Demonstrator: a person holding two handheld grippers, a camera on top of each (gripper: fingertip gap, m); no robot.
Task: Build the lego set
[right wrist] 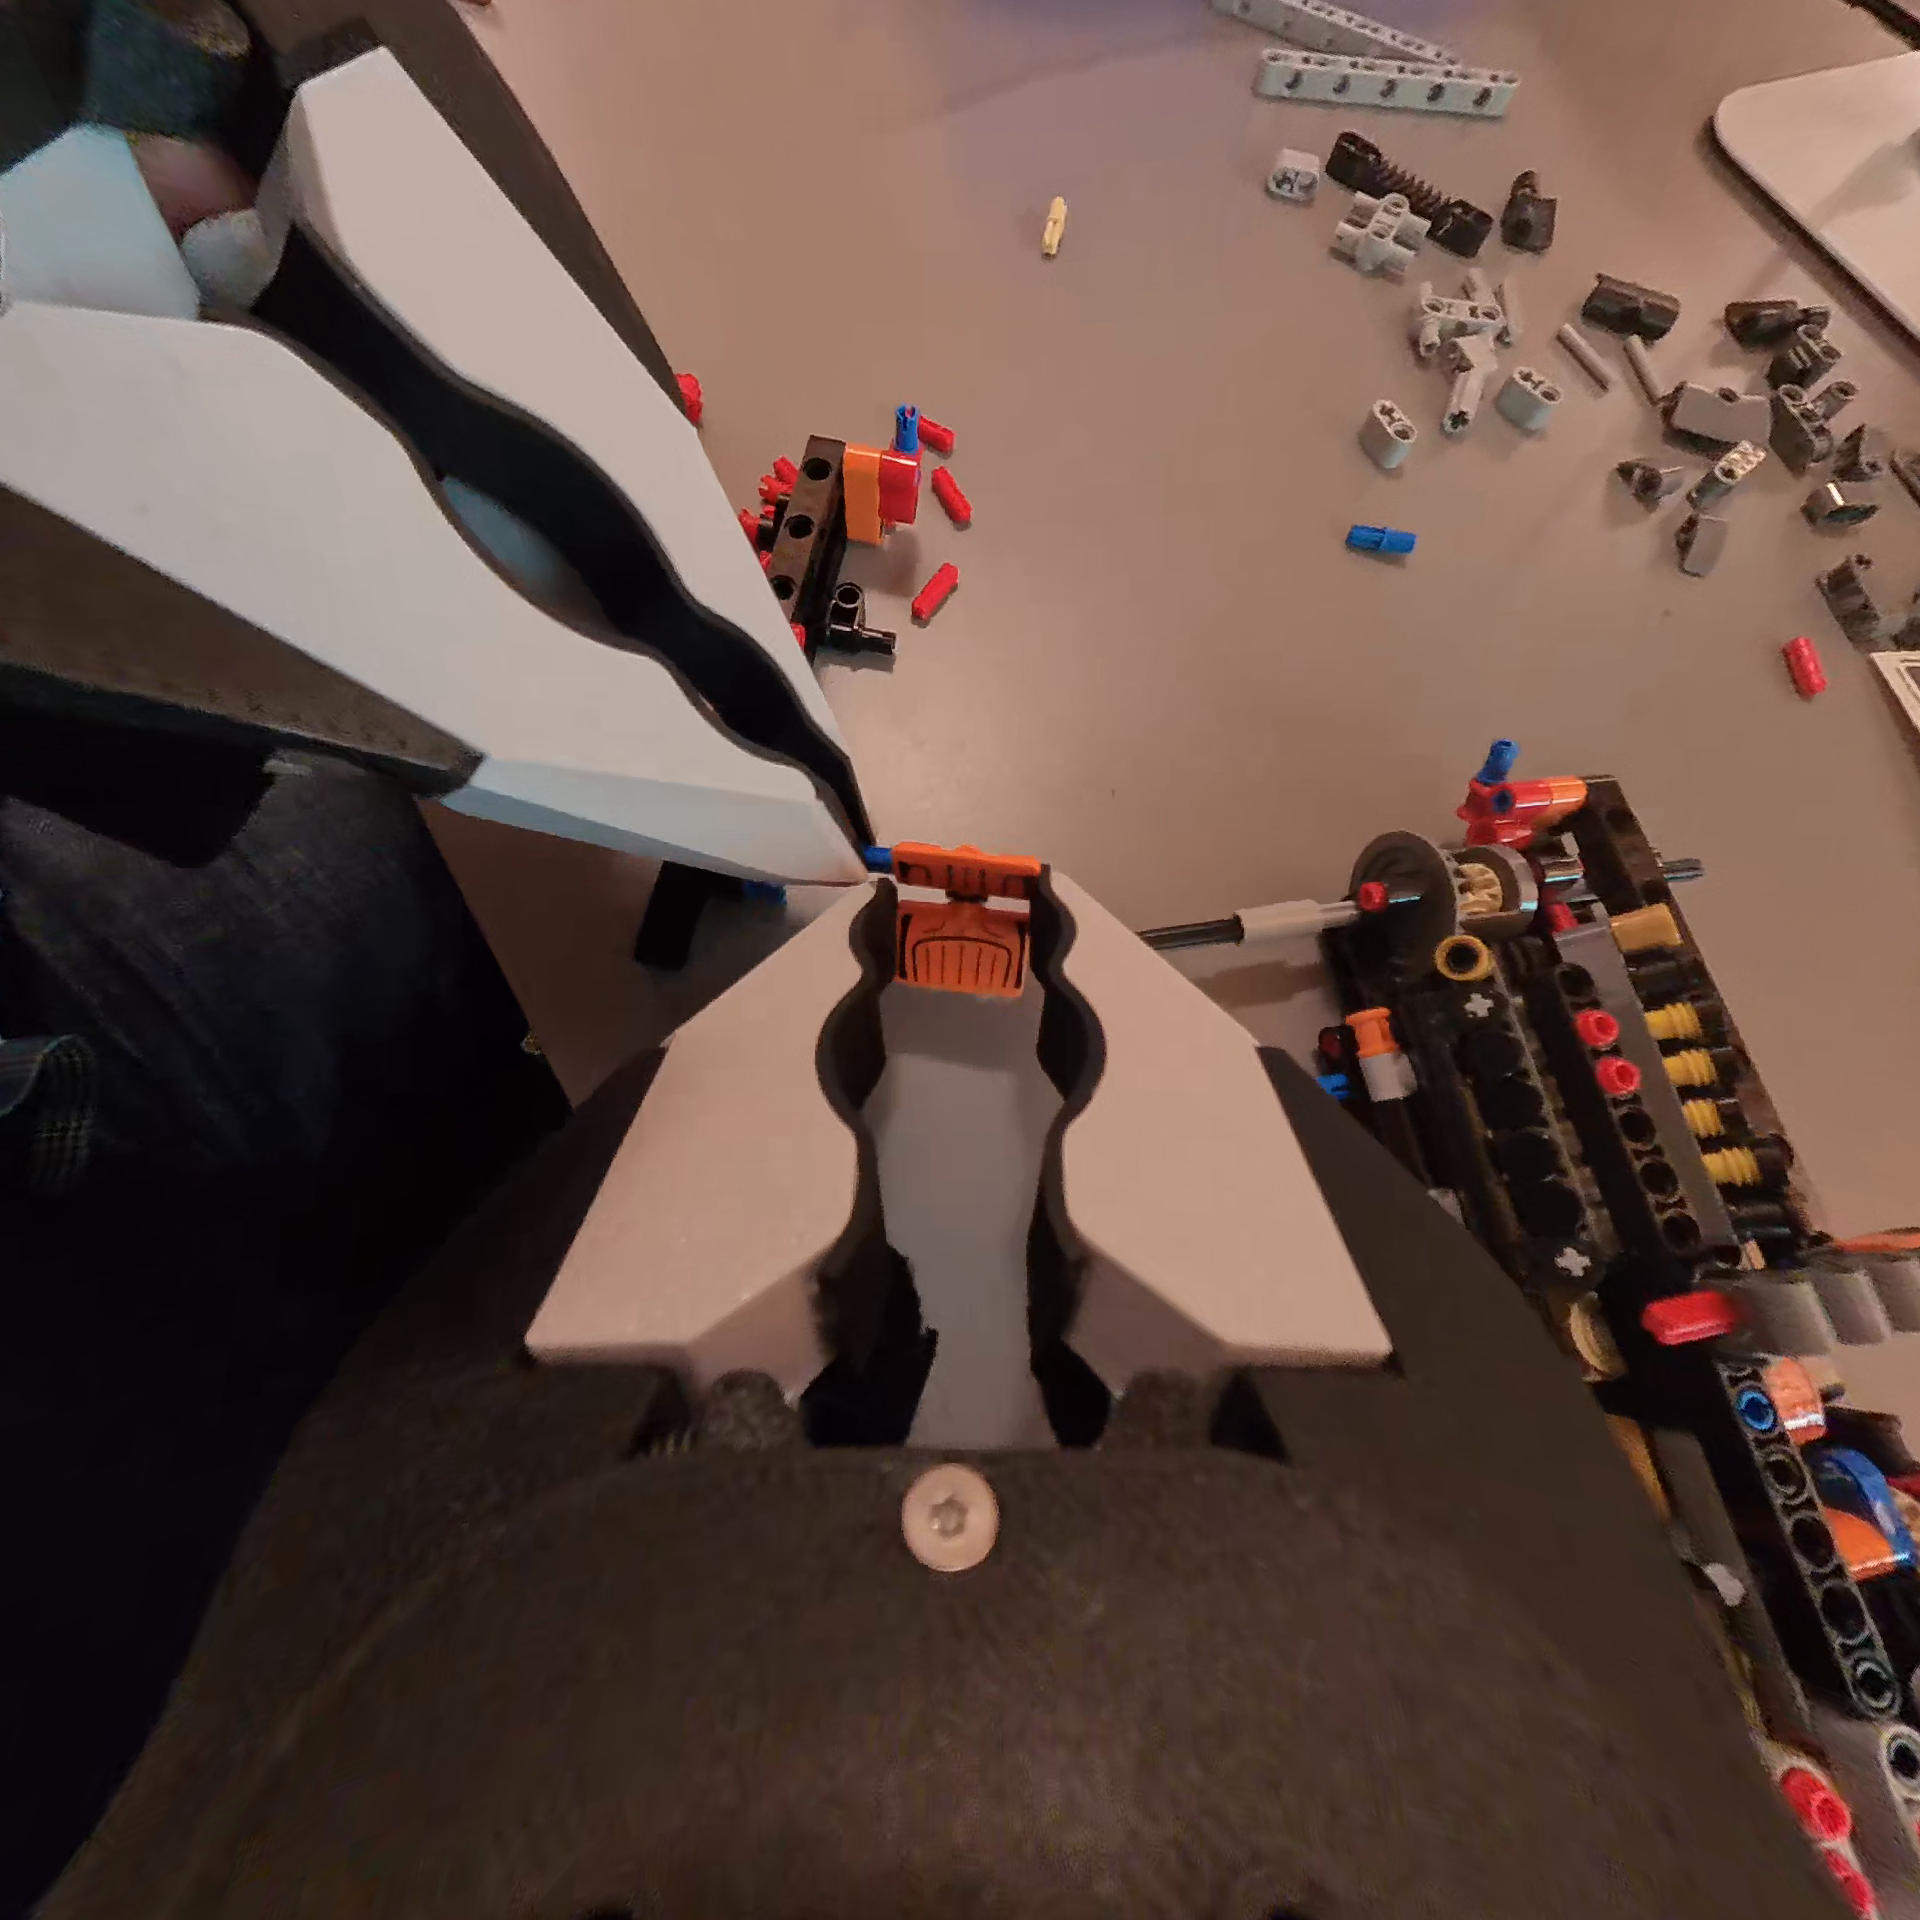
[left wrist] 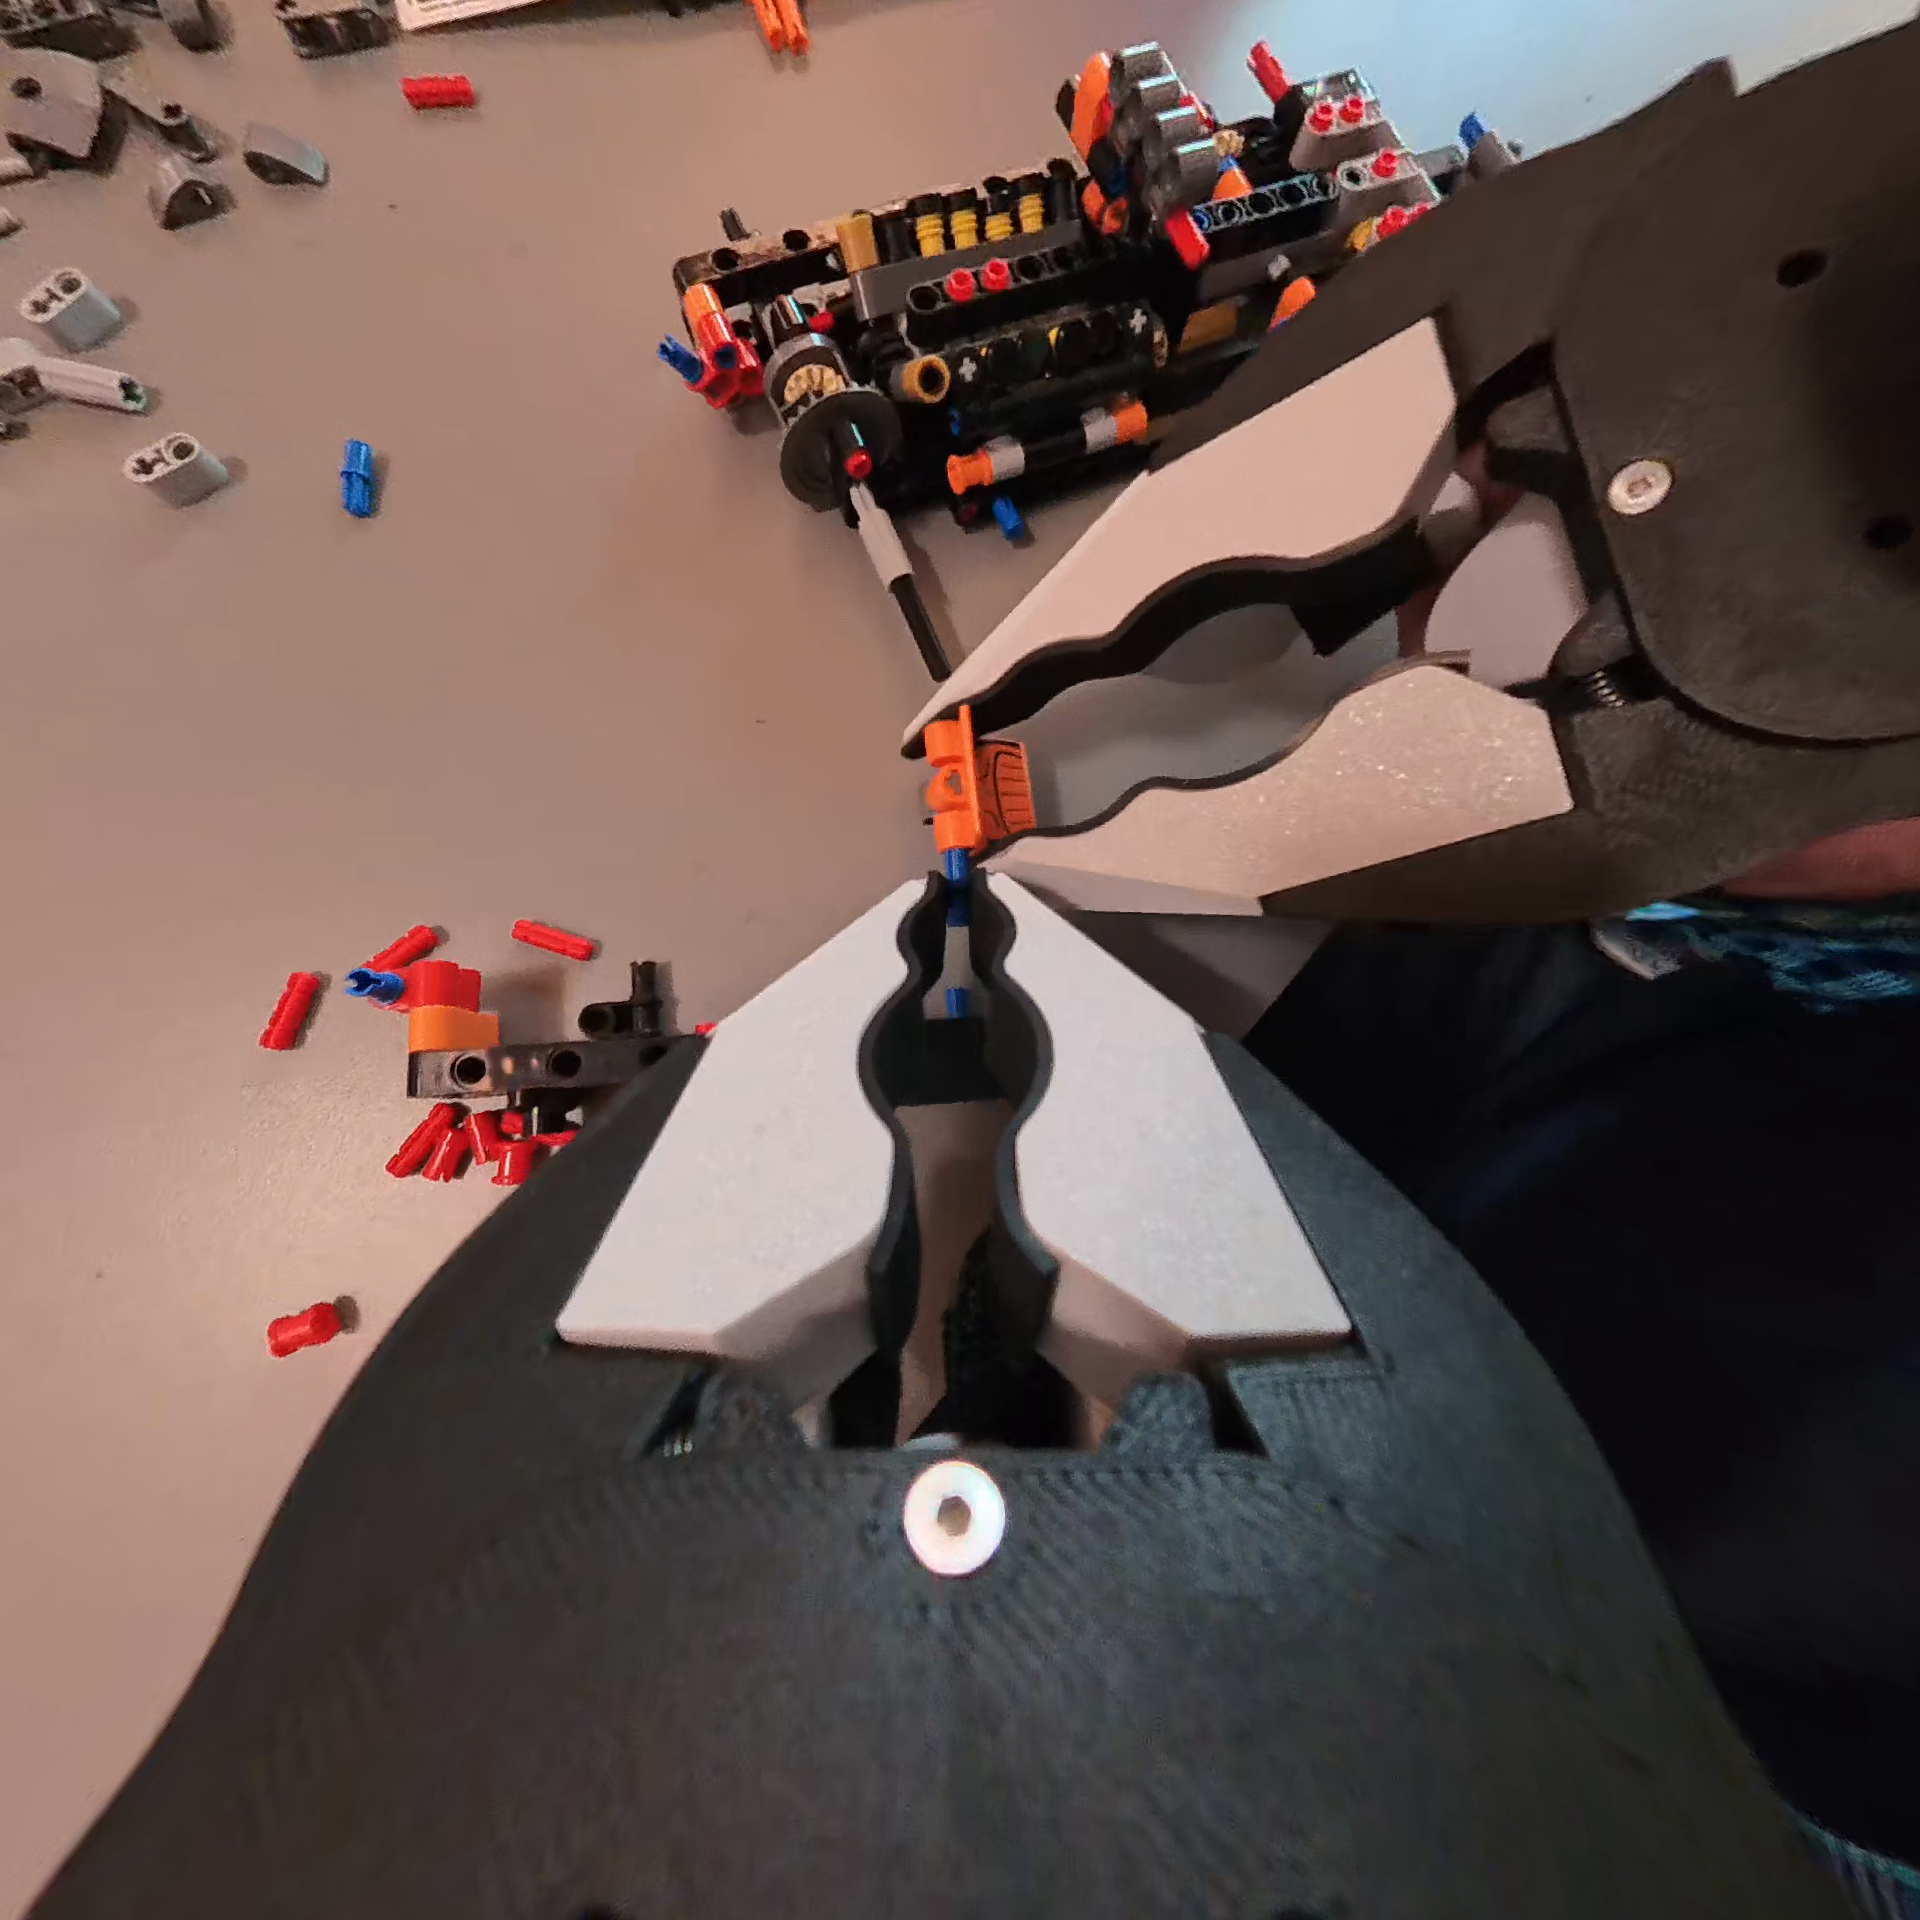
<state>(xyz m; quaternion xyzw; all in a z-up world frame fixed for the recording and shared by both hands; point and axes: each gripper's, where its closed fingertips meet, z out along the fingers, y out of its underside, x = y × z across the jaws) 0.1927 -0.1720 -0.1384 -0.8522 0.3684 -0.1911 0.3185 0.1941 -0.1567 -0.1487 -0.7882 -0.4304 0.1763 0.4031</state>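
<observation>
Left gripper [left wrist: 961, 883]: fingers nearly together, pinching a thin blue pin [left wrist: 957, 914] at their tips; it points toward the orange part.
Right gripper [right wrist: 961, 894]: fingers narrowly apart, clamped on a small orange part [right wrist: 961, 930], a ribbed orange piece joined to an orange connector.
Meeting point: the two grippers meet tip to tip above the near edge of the tabletop [left wrist: 582, 665]; the blue pin's far end touches the orange connector's end. Whether it sits inside a hole cannot be told.
Right gripper in the left wrist view [left wrist: 971, 774]: comes in from the right, the orange part [left wrist: 977, 784] between its tips.
Left gripper in the right wrist view [right wrist: 857, 857]: comes in from the left, a bit of the blue pin [right wrist: 878, 858] showing at its tip.
Lego model [left wrist: 997, 312]: a long black-and-grey Technic chassis with yellow, red and orange parts lies on the tabletop beyond the grippers, a black axle [left wrist: 904, 582] sticking out toward them.
Small subassembly [left wrist: 520, 1049]: a black beam with orange and red blocks, left of the left gripper, red pins [left wrist: 291, 1008] scattered around it.
Loose blue pin [left wrist: 356, 476]: lies alone, farther left.
Grey pieces [right wrist: 1683, 405]: a loose spread of grey and dark connectors at the far side.
</observation>
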